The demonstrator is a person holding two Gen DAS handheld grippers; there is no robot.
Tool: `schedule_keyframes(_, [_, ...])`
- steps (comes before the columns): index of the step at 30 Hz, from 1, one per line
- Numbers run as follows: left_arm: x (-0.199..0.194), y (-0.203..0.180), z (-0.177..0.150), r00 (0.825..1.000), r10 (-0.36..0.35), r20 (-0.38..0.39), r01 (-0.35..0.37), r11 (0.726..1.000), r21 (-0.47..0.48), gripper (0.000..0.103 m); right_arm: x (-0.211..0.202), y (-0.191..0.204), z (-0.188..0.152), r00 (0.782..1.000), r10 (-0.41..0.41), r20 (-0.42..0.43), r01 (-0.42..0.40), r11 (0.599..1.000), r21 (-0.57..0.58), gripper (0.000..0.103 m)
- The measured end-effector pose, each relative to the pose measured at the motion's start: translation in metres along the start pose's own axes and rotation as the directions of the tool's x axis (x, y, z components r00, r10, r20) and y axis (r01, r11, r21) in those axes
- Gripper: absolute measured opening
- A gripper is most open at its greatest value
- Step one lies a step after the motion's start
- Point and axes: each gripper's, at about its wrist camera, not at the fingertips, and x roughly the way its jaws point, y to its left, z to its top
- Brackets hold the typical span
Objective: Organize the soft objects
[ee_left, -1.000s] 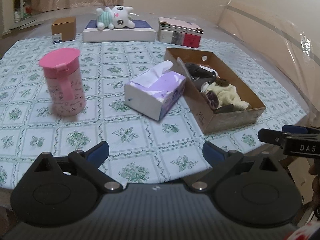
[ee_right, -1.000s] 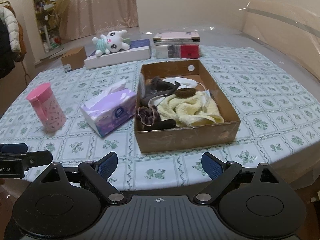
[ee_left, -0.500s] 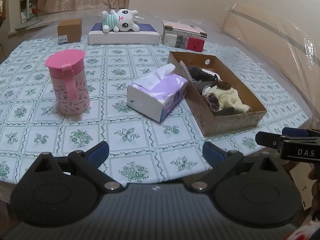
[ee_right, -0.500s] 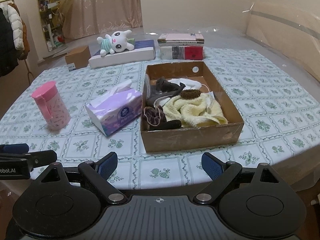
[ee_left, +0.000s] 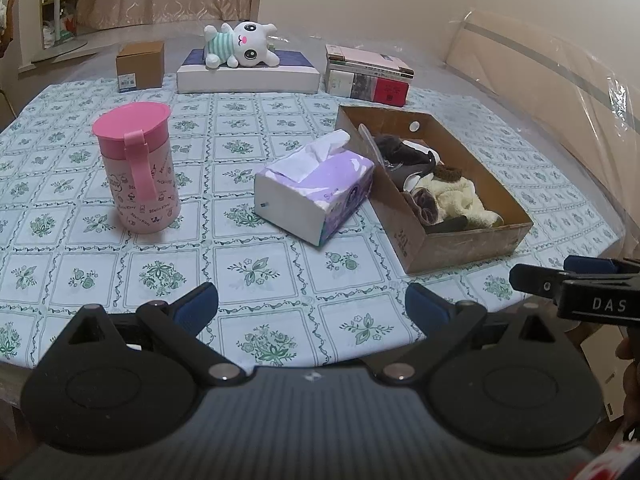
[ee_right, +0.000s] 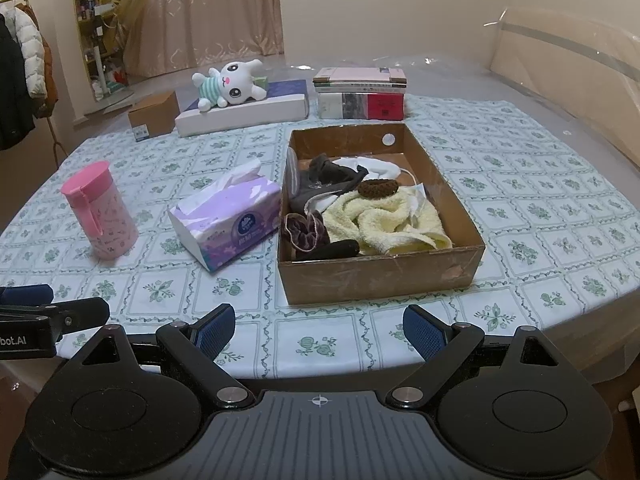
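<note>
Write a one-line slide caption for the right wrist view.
Open right tool faces a cardboard box of soft items, beside a tissue pack.

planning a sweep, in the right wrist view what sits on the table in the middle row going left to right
pink lidded cup → purple tissue box → cardboard box holding the soft items

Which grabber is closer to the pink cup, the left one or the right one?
Left. The left gripper hangs open just in front of the pink cup, slightly to its right. The right gripper is open in front of the cardboard box, farther over.
</note>
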Motion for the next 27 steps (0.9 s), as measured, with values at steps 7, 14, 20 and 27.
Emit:
schedule_keyframes(7, [-0.0006, -0.0026, 0.0001, 1.0, -0.003, 0.006, 0.003, 1.0, 0.012, 0.099, 0.0, -0.0001, -0.0001, 1.0, 0.0, 0.0, 0.0, 1.0, 0.0, 0.09])
schedule_keyframes(14, [0.0001, -0.0025, -0.0002, 1.0, -0.004, 0.006, 0.004, 1.0, 0.012, 0.099, -0.0002, -0.0016, 0.0003, 1.0, -0.001, -0.001, 0.001, 1.0, 0.0, 0.09])
schedule_keyframes(20, [0.0006, -0.0013, -0.0004, 1.0, -0.002, 0.005, 0.002, 1.0, 0.011, 0.099, -0.0002, -0.0014, 0.0002, 1.0, -0.002, -0.001, 0.002, 1.0, 0.001, 0.09])
schedule_keyframes(27, [0.0002, -0.0011, -0.0004, 1.0, 0.002, 0.009, -0.002, 1.0, 0.012, 0.099, -0.0004, -0.0029, 0.0004, 1.0, -0.002, -0.001, 0.002, 1.0, 0.0, 0.09])
